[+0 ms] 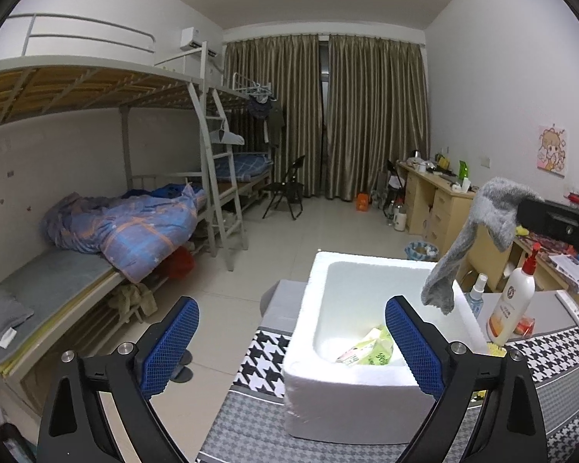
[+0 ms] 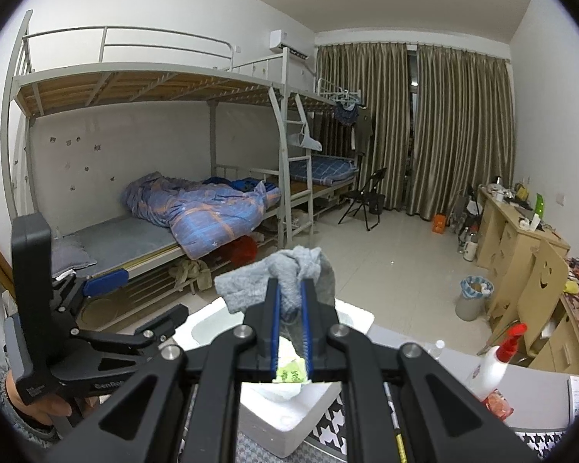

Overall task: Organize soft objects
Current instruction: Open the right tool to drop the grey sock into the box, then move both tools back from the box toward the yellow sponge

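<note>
I am gripping a grey sock [image 2: 289,281] in my right gripper [image 2: 291,324]; the blue ribbed pads are clamping its bunched upper part. In the left wrist view the sock [image 1: 471,239] is hanging with its long axis close to vertical, slanting down to the left, and its free end is pointing down over the right rim of the white foam box [image 1: 328,378]. The fabric is a soft, fuzzy knit, and it is crumpling into folds above the pads.

I am holding my left gripper [image 1: 289,347] wide open, with nothing between its jaws; its blue pads [image 1: 170,343] are showing a fine mesh texture. It is pointing at the near left part of the box.

The box is thick-walled, matte and rectangular with rounded inner corners. A soft green-and-white pack [image 1: 366,351] is lying on its floor; the print on it is too small to read. The box is resting on a cloth [image 1: 262,362] with a black-and-white houndstooth band and a grey woven band.

Just right of the box, a white bottle [image 1: 511,305] with a red pump top is standing upright. Its orange label is not legible. A small clear spray bottle [image 1: 476,293] is standing behind it.
</note>
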